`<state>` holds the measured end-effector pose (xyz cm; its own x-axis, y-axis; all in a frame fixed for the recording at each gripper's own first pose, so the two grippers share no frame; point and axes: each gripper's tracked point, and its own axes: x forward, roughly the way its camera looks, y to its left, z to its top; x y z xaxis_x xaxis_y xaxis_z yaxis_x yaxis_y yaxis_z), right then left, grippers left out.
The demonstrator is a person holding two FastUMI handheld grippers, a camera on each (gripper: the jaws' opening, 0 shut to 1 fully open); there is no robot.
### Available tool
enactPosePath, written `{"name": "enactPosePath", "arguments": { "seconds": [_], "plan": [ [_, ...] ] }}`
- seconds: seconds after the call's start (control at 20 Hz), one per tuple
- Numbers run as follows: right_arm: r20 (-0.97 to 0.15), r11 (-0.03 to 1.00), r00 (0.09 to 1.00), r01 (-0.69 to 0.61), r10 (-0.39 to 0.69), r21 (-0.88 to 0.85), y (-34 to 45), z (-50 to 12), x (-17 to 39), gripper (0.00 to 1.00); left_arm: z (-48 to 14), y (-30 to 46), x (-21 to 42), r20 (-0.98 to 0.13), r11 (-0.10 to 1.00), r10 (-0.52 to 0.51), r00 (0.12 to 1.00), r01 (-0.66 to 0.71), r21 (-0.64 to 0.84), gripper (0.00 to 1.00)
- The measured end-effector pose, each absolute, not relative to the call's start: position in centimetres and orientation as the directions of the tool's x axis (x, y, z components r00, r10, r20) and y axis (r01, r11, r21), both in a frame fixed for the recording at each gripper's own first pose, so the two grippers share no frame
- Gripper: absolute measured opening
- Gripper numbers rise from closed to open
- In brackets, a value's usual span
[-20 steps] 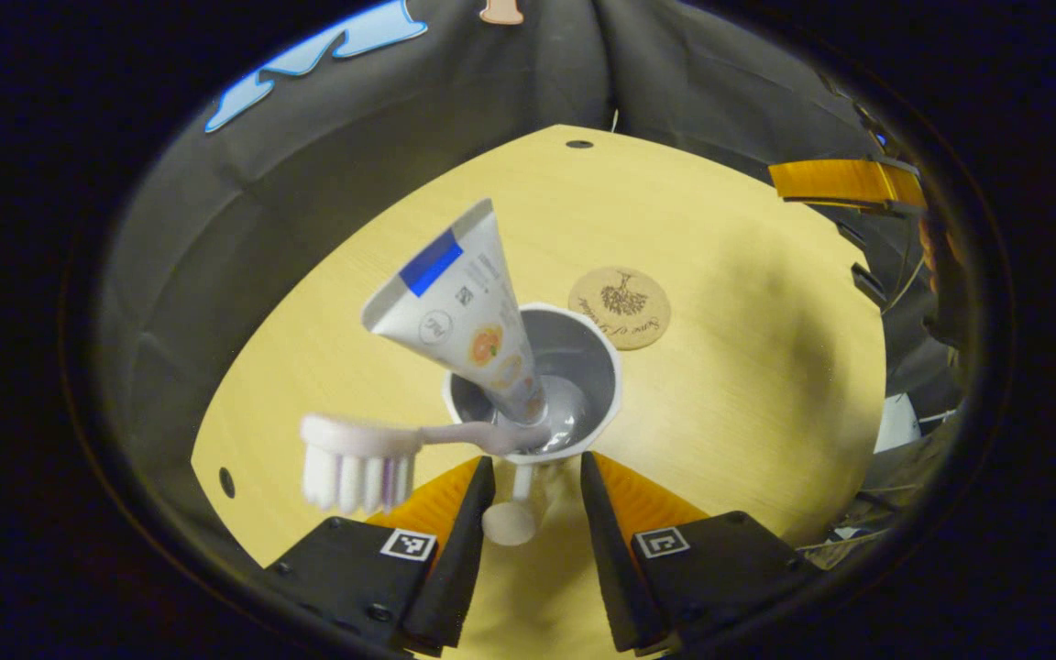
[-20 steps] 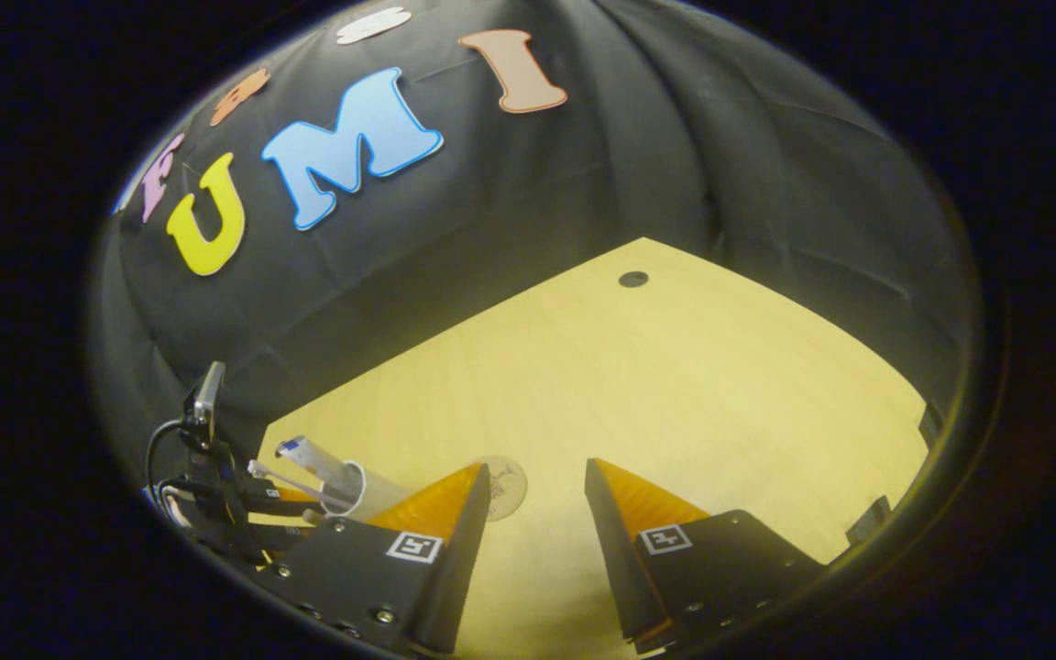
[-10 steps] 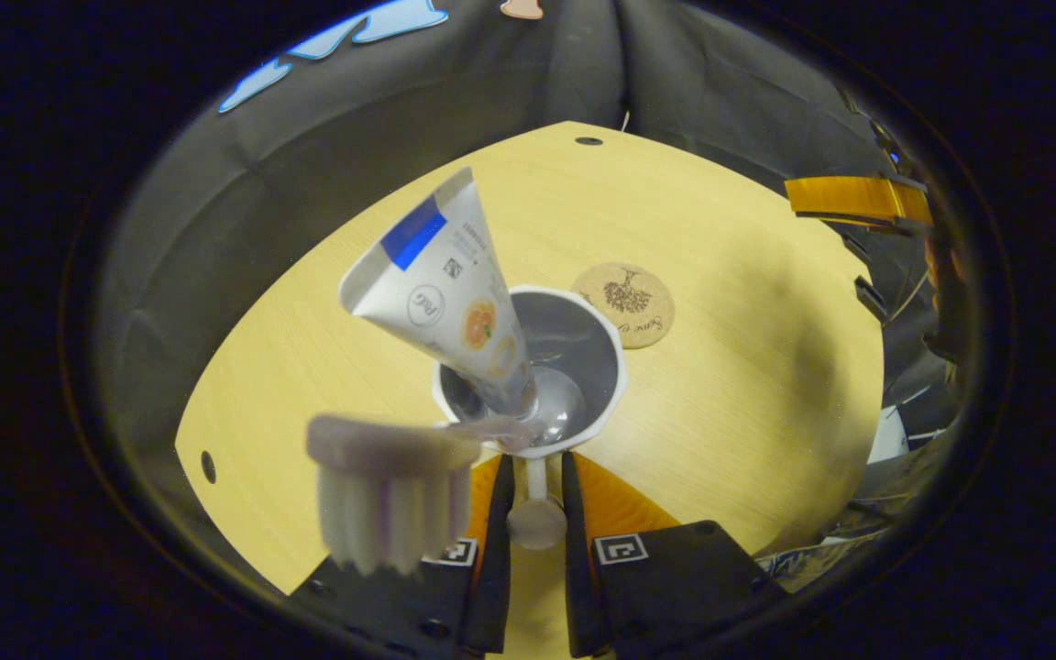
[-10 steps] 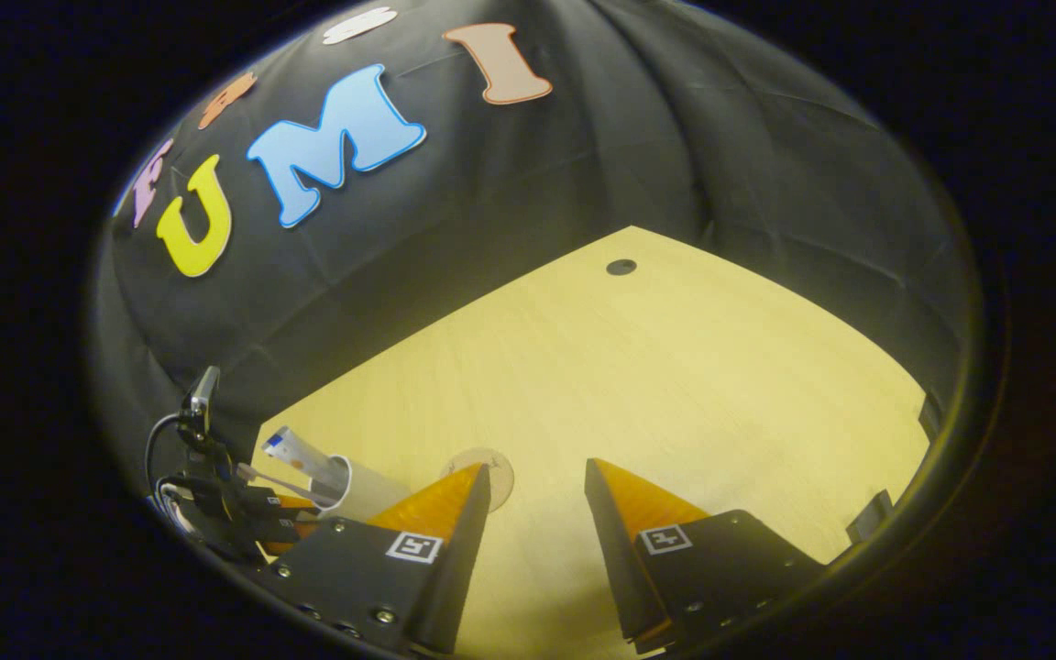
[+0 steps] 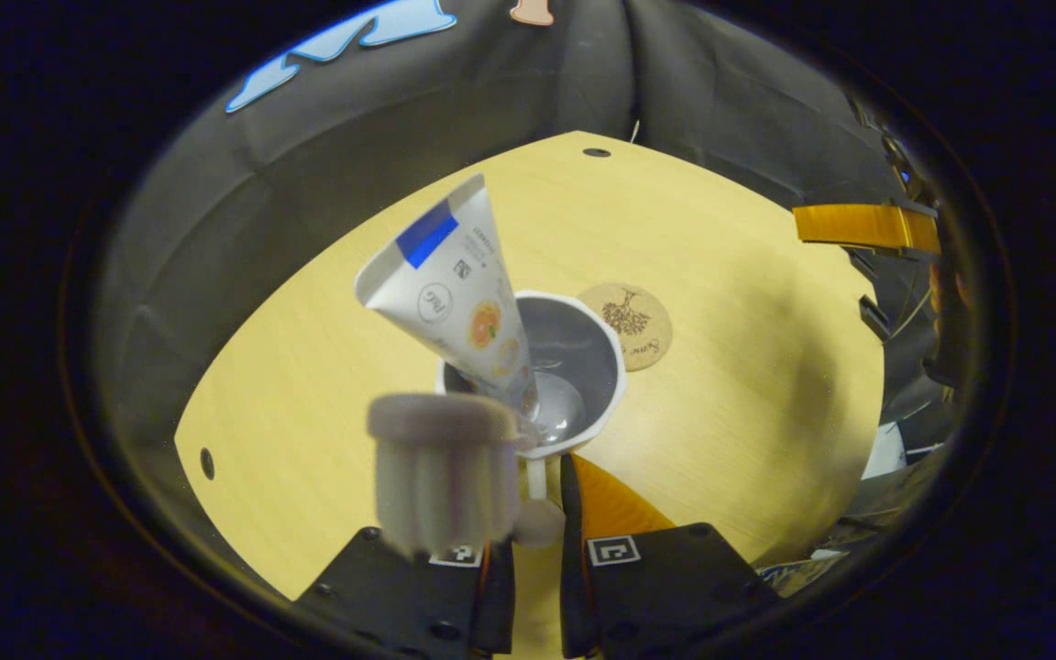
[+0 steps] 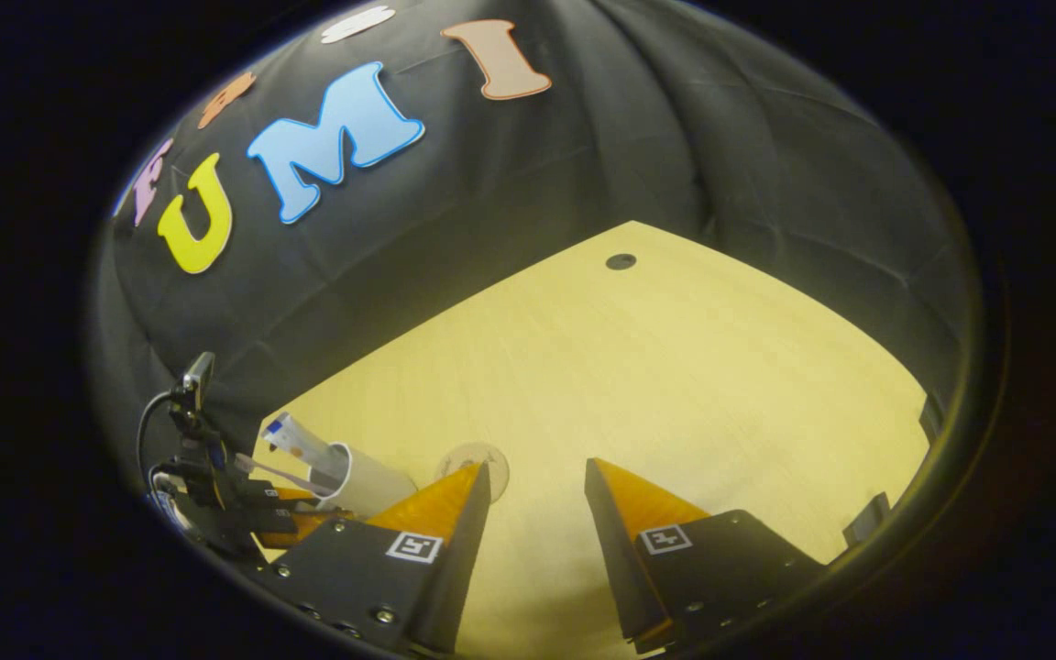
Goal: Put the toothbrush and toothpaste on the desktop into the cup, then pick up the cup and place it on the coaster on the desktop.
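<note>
In the left gripper view the left gripper [image 5: 537,541] has its two fingers closed narrowly on the small white handle [image 5: 535,500] of the white plastic cup [image 5: 601,403], one finger on each side of it. I cannot tell whether the cup touches the light wooden desktop [image 5: 748,385]. The grey toothpaste tube with a blue patch [image 5: 455,293] stands in the cup; its long axis leans up and to the left, with the flat end on top. The pale toothbrush [image 5: 441,472] also sits in the cup, its blurred bristle head pointing towards the camera. The round cork coaster [image 5: 627,313] lies just beside the cup's far rim.

In the right gripper view the right gripper [image 6: 537,513] is wide open and holds nothing, above the desktop
</note>
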<state>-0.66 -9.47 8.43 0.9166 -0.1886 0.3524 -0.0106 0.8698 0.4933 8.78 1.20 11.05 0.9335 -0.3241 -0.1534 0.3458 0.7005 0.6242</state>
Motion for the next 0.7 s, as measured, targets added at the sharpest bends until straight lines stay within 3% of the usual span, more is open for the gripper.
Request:
{"name": "enactPosePath", "arguments": {
  "seconds": [0.4,0.7],
  "plan": [
    [0.346,0.849,0.915,-0.005,-0.209,0.528,-12.4,7.3,-1.6,0.63,12.7,-3.5,8.9,-0.150,0.646,-0.386,0.910,0.383,0.660,0.32],
    [0.331,0.823,0.916,-0.002,-0.226,0.568,-15.7,5.6,-2.5,0.63,13.6,-3.4,9.2,-0.159,0.643,-0.371,0.915,0.377,0.667,0.32]
  ]
}}
